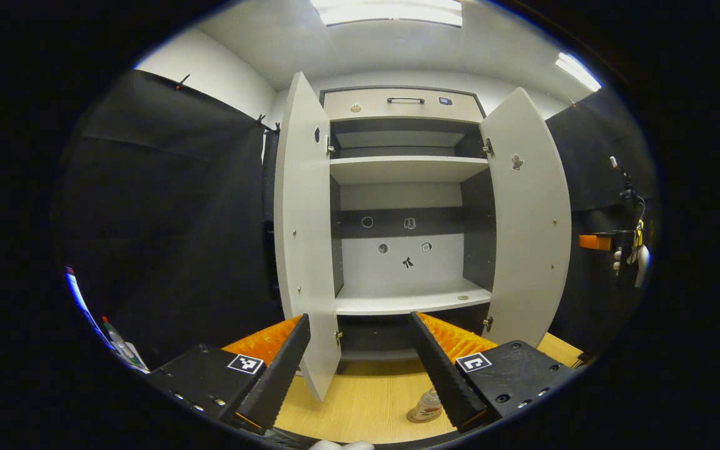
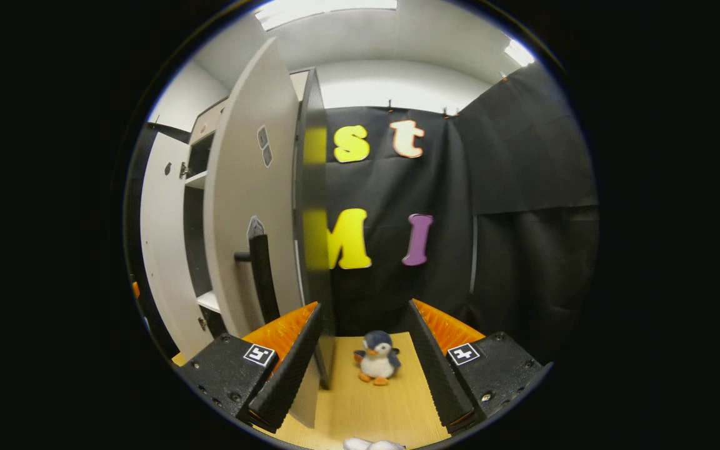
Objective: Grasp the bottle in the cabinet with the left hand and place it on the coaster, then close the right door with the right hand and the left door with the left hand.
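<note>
While both grippers' jaws stand spread, the bottle [image 1: 426, 406] stands upright on the coaster [image 1: 421, 417].

Cabinet [image 1: 407, 206] stands with both doors swung wide; bottle [image 1: 427, 405] upright on coaster [image 1: 415, 417] below it; left gripper [image 1: 357, 369] spread apart.

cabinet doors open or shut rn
Both open: the left door and right door swing outward, exposing the shelves.

- Both cabinet doors, left door [image 1: 300, 250] and right door [image 1: 532, 219], are standing open, leaving the shelves [image 1: 413, 303] reachable.
- A bottle [image 1: 427, 406] is sitting on the desk [image 1: 360, 400] before them.
- A toy penguin [image 2: 377, 357] is occupying the desk beyond the right door's edge.
</note>
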{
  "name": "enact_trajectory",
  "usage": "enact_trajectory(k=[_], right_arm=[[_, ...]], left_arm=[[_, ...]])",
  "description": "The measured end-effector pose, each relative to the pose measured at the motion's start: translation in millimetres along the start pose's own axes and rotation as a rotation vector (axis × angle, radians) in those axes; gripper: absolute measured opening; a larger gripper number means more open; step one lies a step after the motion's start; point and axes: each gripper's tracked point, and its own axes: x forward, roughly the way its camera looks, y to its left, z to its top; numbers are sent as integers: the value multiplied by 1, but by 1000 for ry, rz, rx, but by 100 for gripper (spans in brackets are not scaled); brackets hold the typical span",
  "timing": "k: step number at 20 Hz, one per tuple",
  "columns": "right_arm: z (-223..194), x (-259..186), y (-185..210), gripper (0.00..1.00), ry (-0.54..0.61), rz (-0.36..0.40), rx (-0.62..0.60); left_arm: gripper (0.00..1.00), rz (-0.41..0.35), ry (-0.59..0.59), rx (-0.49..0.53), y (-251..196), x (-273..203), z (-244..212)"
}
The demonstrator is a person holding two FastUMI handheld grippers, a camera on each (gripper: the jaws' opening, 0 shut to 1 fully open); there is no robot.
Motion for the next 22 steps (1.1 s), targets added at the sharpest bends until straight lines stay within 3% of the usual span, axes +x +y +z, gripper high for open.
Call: enact_trajectory(k=[4, 6, 11, 18, 22], right_arm=[[5, 25, 27, 83, 8, 169, -8], [6, 28, 35, 83, 15, 216, -14], [3, 29, 50, 81, 46, 253, 5], [-2, 33, 109, 81, 68, 335, 0], [-4, 41, 135, 81, 64, 343, -2]], left_arm=[[95, 62, -4, 12, -11, 2, 10], [96, 84, 0, 22, -16, 1, 12], [96, 125, 16, 25, -30, -1, 11], [96, 156, 30, 18, -45, -3, 5], [96, 180, 34, 7, -43, -8, 1]])
